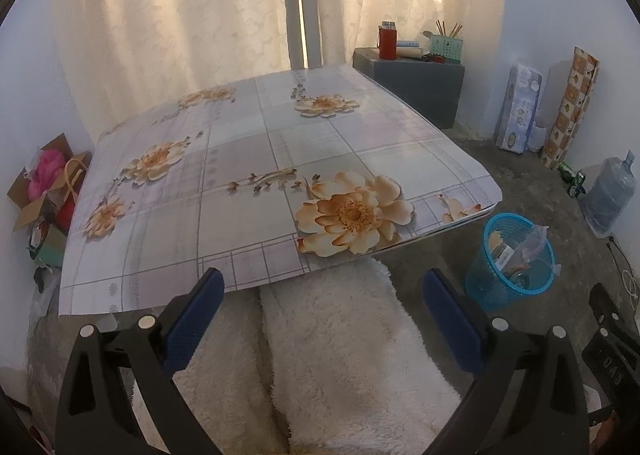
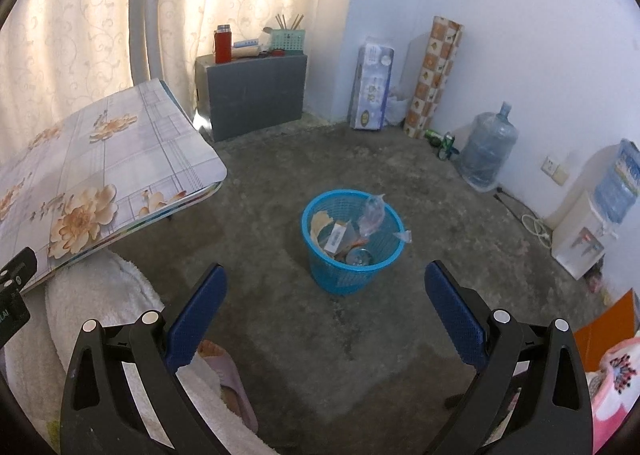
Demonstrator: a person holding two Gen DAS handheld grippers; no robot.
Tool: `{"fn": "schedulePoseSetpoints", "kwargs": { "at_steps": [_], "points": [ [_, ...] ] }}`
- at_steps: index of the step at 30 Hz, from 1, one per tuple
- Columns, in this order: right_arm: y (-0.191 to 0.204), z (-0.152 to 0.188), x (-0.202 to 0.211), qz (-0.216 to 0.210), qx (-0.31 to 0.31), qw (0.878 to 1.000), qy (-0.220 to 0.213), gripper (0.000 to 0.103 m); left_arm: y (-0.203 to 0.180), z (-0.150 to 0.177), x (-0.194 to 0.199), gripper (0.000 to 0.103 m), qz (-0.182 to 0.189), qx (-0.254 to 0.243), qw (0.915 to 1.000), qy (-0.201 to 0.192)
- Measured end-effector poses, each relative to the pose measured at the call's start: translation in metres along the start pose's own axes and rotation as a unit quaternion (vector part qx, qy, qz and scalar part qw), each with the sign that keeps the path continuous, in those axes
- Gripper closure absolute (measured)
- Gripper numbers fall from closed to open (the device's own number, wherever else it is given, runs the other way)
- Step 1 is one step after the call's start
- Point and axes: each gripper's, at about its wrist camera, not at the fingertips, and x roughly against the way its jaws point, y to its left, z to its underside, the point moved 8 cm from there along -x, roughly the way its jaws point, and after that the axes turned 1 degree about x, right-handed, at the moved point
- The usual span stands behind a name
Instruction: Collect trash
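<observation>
A blue mesh waste basket stands on the concrete floor and holds several pieces of trash, among them a clear plastic bag, a small carton and a can. It also shows in the left wrist view, right of the table. My right gripper is open and empty, above the floor just short of the basket. My left gripper is open and empty, near the front edge of the floral table, over the person's white fleece legs. The tabletop shows no trash.
A grey cabinet with a red flask stands at the back. A tissue pack, a patterned roll, green cans, a water jug and a dispenser line the right wall. A cardboard box sits left of the table.
</observation>
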Motion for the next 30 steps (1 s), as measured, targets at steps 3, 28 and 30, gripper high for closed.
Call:
{"fn": "schedulePoseSetpoints", "kwargs": {
  "at_steps": [3,28,30],
  "points": [
    [0.0003,-0.0001,-0.0001,0.002,0.000,1.000,-0.001,0.008,-0.0004,0.0003,0.0006,0.006,0.001,-0.001,1.0000,0.000],
    [-0.0026,-0.0003,0.0000,0.000,-0.003,1.000,-0.001,0.008,-0.0065,0.0001,0.0015,0.006,0.003,-0.013,0.9999,0.002],
    [-0.0028,-0.0006,0.0015,0.001,-0.004,1.000,-0.001,0.008,-0.0066,0.0002,0.0012,0.006,0.003,-0.013,0.9999,0.002]
  ]
}}
